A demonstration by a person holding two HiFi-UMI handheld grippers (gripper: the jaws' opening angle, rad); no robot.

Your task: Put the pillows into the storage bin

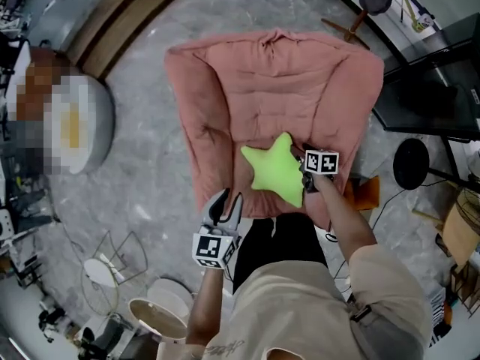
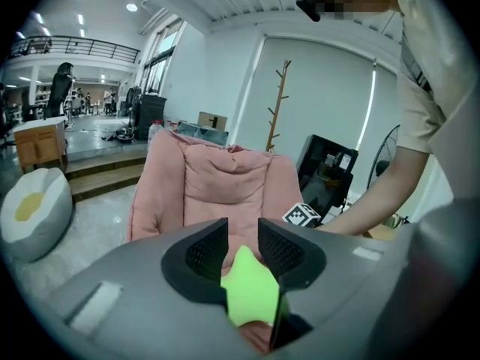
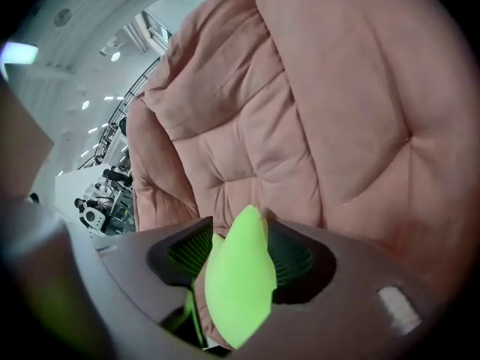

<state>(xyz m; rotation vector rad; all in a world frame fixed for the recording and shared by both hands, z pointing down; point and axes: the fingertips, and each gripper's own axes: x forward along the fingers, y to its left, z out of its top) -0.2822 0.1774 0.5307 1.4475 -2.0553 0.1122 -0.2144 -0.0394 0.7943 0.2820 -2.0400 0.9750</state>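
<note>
A lime-green star pillow [image 1: 279,169] lies on the seat of a pink padded lounger [image 1: 255,88]. My right gripper [image 1: 306,175] is at the star's right arm. In the right gripper view that green arm [image 3: 236,283] sits between the spread jaws of the right gripper [image 3: 238,250], with the pink lounger [image 3: 315,111] behind; no squeeze shows on it. My left gripper [image 1: 226,205] hovers at the lounger's front edge, a short way left of the star and apart from it. Its jaws [image 2: 242,246] stand open and hold nothing, with the pillow [image 2: 247,291] beyond them. No storage bin is in view.
A fried-egg cushion [image 2: 34,208] rests on the floor to the left, by wooden steps [image 1: 112,21]. Wire-frame stools [image 1: 112,261] and a round white stool [image 1: 161,313] stand near my left side. A black fan base [image 1: 411,163] and desk are to the right.
</note>
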